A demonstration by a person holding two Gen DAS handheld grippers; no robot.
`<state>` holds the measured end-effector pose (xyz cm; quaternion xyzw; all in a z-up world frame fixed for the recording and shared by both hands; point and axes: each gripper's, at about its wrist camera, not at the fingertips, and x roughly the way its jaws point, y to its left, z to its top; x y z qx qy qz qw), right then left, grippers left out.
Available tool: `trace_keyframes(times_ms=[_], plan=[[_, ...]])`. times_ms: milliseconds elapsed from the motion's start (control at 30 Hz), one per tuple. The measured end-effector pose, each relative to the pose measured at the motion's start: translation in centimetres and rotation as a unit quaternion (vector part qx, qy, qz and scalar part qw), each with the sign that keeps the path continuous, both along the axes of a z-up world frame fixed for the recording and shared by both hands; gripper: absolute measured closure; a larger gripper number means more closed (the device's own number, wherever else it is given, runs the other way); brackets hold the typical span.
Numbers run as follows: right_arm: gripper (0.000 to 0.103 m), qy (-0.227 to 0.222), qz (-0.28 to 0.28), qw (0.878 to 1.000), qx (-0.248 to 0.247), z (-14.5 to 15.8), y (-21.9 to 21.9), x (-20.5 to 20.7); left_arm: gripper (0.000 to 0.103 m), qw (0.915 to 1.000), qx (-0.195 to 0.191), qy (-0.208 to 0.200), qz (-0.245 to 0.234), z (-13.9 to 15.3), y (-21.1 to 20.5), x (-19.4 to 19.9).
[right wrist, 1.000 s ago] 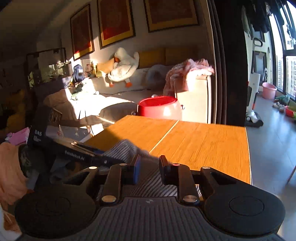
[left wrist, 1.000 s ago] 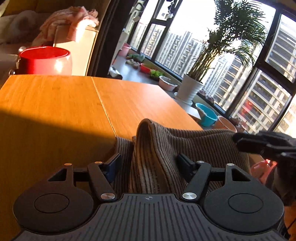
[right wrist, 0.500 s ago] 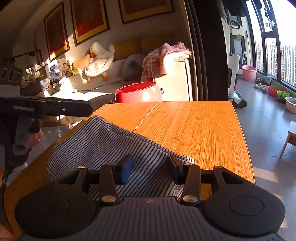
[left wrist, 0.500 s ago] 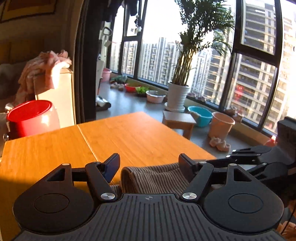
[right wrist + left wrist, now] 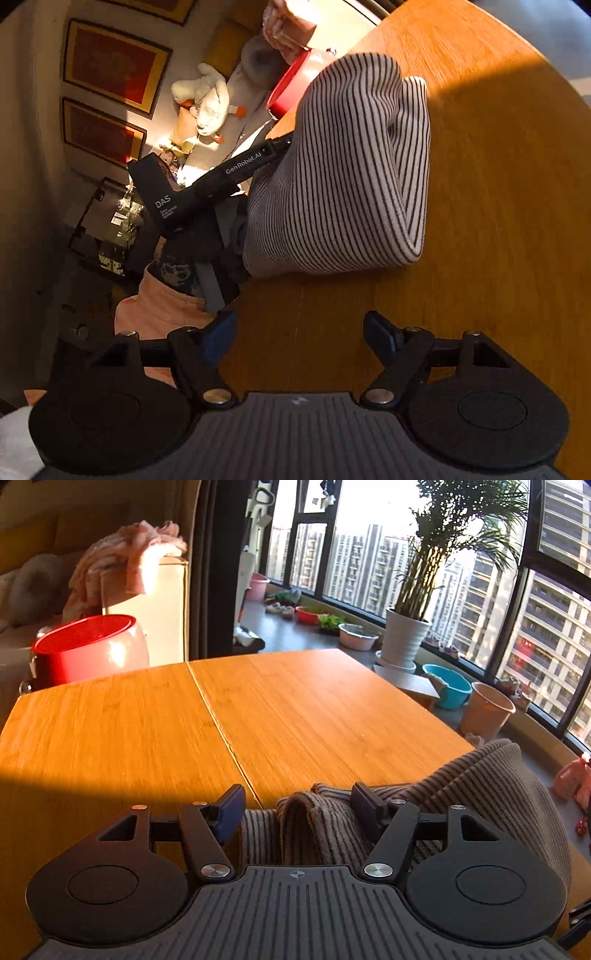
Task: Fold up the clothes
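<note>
Now the left gripper (image 5: 297, 805) is seen first, with its jaws closing around a bunched fold of the striped garment (image 5: 480, 786). The cloth is between the fingers, but whether it is pinched tight cannot be told. One garment is seen, heaped at the near edge of the one wooden table (image 5: 295, 709).

Further right, the right gripper (image 5: 299, 332) is let go and its jaws are opening. Nothing is held between them; only bare table is seen there.

Trouble could come next. The garment could be dragged off the edge if it is pulled by one side only. A crooked fold could be made, since the cloth is still lumpy. Two grippers are counted.
</note>
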<state>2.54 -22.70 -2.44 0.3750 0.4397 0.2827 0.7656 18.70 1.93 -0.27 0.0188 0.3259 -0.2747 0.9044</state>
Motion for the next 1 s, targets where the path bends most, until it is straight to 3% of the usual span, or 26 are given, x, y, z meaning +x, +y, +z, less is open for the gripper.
trace_keyframes(times_ms=[167, 333, 533, 633, 733, 867, 1000], plan=[[0.029, 0.003, -0.061, 0.998, -0.012, 0.6, -0.2, 4.4, 0.036, 0.9997, -0.002, 0.017, 0.014, 0.2, 1.6, -1.3], [0.027, -0.022, -0.117, 0.988, -0.096, 1.9, -1.7, 8.8, 0.036, 0.9973, -0.039, 0.062, 0.011, -0.1, 3.3, -3.1], [0.005, -0.091, -0.137, 0.958, -0.234, 3.6, 0.2, 13.2, 0.035, 0.9867, -0.096, 0.124, -0.042, -1.0, 2.5, -5.9], [0.0, -0.112, -0.11, 0.948, -0.276, 3.8, 1.4, 14.3, 0.033, 0.9893, -0.093, 0.108, -0.033, -1.0, 1.9, -7.3], [0.0, -0.119, -0.1, 0.946, -0.286, 4.1, 1.2, 14.0, 0.03, 0.9832, -0.122, 0.131, -0.032, -1.2, 2.8, -7.0], [0.0, -0.129, -0.105, 0.944, -0.285, 4.2, 0.8, 12.7, 0.022, 0.9808, -0.133, 0.137, -0.039, -1.4, 3.0, -7.6], [0.0, -0.116, -0.119, 0.952, -0.257, 3.4, 0.1, 11.4, 0.02, 0.9812, -0.135, 0.132, -0.038, -1.4, 3.0, -8.0]])
